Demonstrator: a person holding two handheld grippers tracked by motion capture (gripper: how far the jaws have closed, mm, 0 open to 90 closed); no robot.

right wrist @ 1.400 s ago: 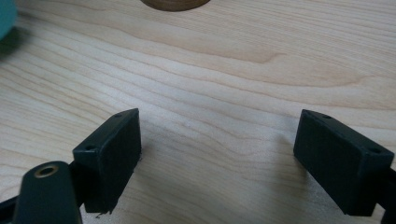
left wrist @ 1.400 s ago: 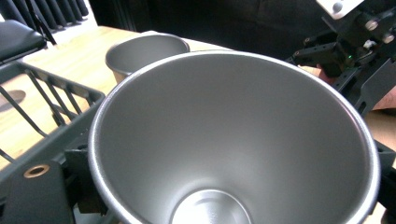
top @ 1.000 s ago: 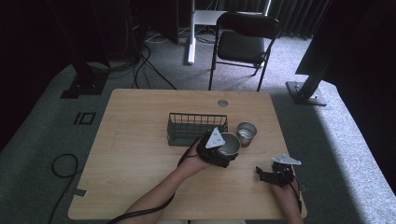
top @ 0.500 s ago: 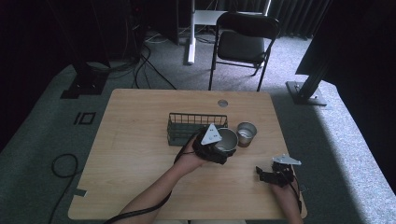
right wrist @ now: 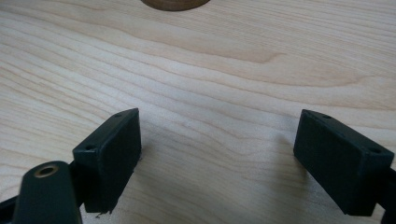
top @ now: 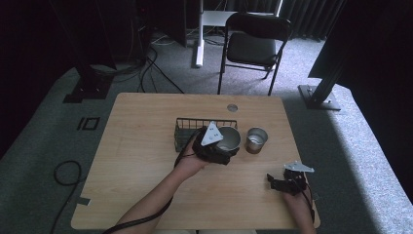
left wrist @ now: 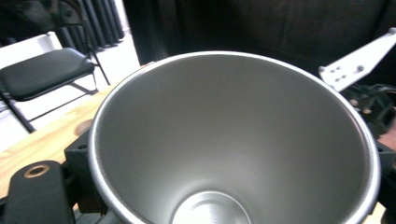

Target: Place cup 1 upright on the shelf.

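My left gripper (top: 220,148) is shut on a steel cup (top: 230,138), held just in front of the right end of a wire basket (top: 190,127). In the left gripper view the cup's hollow inside (left wrist: 233,140) faces the camera, with a black jaw against each side of its rim. A second, smaller steel cup (top: 256,140) stands upright on the table just to the right. My right gripper (top: 273,184) rests low near the table's front right corner. Its jaws stand wide open over bare wood (right wrist: 226,158), with nothing between them.
The wooden table (top: 141,161) has a round grommet (top: 232,107) near its far edge. A black chair (top: 253,48) and a metal stand foot (top: 316,97) sit beyond the table. Cables lie on the carpet at the left (top: 65,173).
My left gripper has carried the steel cup a little to the left and away from me, closer to the wire basket. The right gripper has stayed where it was.
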